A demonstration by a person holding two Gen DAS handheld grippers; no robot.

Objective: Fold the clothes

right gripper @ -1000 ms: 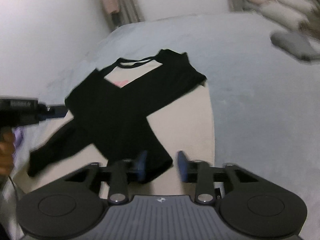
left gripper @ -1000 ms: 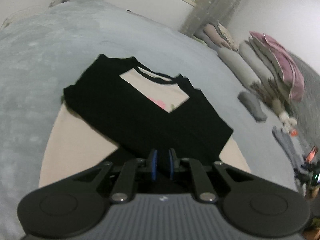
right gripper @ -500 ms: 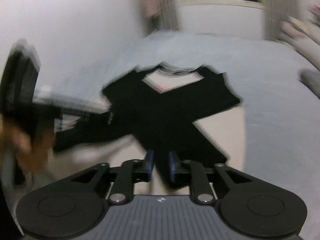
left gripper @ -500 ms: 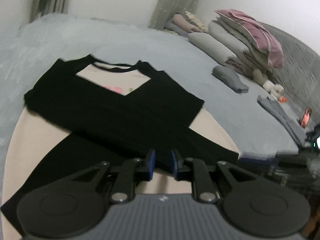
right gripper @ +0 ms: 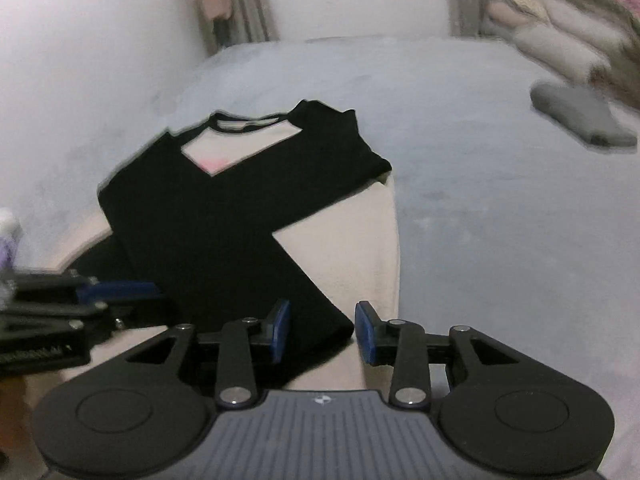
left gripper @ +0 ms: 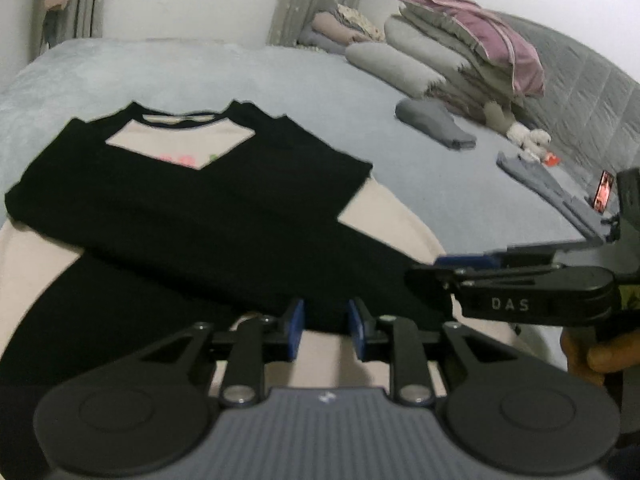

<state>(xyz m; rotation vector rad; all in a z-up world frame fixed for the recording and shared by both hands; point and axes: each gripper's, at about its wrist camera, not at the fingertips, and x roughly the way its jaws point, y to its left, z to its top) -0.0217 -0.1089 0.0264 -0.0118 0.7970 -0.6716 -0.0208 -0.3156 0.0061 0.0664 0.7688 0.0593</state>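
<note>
Left wrist view: a shirt [left gripper: 192, 216] with a cream body and black sleeves lies flat on a bed [left gripper: 280, 76], collar away from the camera. Both sleeves are folded inward and cross over the chest in an X. By this layout the sleeve step looks done; the cream lower body is not yet folded up, so the lengthwise folds appear to remain. The left gripper [left gripper: 325, 330] hovers at the near hem with its jaws opening; the pads press on nothing, one sleeve end showing just beyond the gap. Right wrist view: the right gripper [right gripper: 322, 332] stands over the other sleeve end, jaws opening, cloth between them but not clamped. The two grippers work just beside each other at the hem, so room there is tight. The bed beyond the collar and to the shirt's right is bare. A folded grey garment [left gripper: 434, 122], stacked pillows [left gripper: 460, 48] and small items lie well apart on the right.
</note>
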